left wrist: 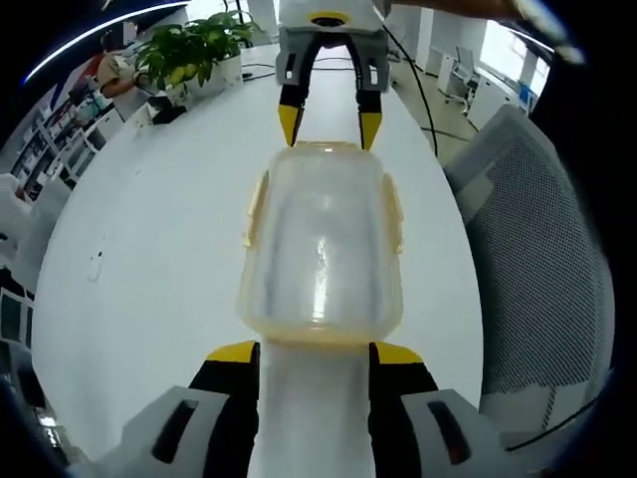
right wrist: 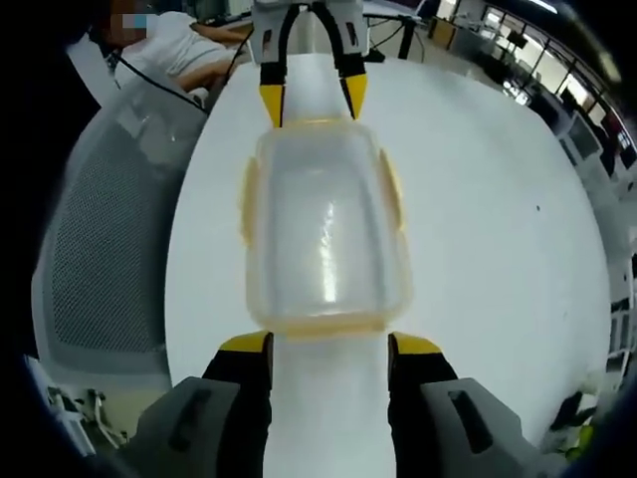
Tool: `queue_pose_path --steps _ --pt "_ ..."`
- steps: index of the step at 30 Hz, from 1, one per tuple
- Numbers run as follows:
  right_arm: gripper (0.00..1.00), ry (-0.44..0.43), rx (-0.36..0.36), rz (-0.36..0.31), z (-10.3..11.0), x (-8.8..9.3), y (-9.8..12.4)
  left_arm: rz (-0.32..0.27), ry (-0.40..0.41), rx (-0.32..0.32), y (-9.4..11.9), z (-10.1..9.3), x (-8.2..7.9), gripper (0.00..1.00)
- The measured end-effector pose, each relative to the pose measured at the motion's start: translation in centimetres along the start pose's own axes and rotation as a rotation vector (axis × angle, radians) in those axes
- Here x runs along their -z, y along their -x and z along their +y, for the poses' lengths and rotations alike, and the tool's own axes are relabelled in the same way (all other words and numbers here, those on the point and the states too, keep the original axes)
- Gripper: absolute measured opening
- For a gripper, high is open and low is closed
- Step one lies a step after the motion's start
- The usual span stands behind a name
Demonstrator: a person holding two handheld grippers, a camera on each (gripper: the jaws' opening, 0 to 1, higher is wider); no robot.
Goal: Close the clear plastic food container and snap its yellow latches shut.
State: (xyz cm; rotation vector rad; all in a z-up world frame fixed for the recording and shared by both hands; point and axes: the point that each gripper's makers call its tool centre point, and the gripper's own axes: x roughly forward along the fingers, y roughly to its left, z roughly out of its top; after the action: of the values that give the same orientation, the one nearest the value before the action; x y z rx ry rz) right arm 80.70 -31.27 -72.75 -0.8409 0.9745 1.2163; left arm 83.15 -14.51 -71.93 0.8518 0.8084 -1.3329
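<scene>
Facing each other across the lidded clear container, my left gripper and right gripper both gape wide; nothing visible inside.

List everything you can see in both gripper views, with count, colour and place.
Food container: one, clear with yellow latches, lid on, on the table between the two grippers.
Table: one, white, long.
Mesh chair: one, grey, beside the table.
Potted plant: one, green, far end of the table in the left gripper view.
Seated person: one, white top, beyond the chair.
Left hand-held gripper: yellow-tipped, open, at one short end of the container.
Right hand-held gripper: yellow-tipped, open, at the opposite end.
</scene>
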Motion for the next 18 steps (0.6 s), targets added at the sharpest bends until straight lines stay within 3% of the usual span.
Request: queue_pose_path --steps 5,10,18 --pt "0.41 -0.031 0.017 -0.018 0.0 0.0 0.6 -0.016 0.046 -0.029 0.6 0.1 -0.1 0.38" --pt "0.40 -0.092 0.044 -0.051 0.0 -0.3 1.4 0.004 0.109 -0.082 1.1 0.5 0.5 0.37" --pt "0.39 -0.191 0.072 -0.100 0.1 -0.6 1.7 -0.032 0.204 -0.120 1.6 0.2 0.7 0.37"
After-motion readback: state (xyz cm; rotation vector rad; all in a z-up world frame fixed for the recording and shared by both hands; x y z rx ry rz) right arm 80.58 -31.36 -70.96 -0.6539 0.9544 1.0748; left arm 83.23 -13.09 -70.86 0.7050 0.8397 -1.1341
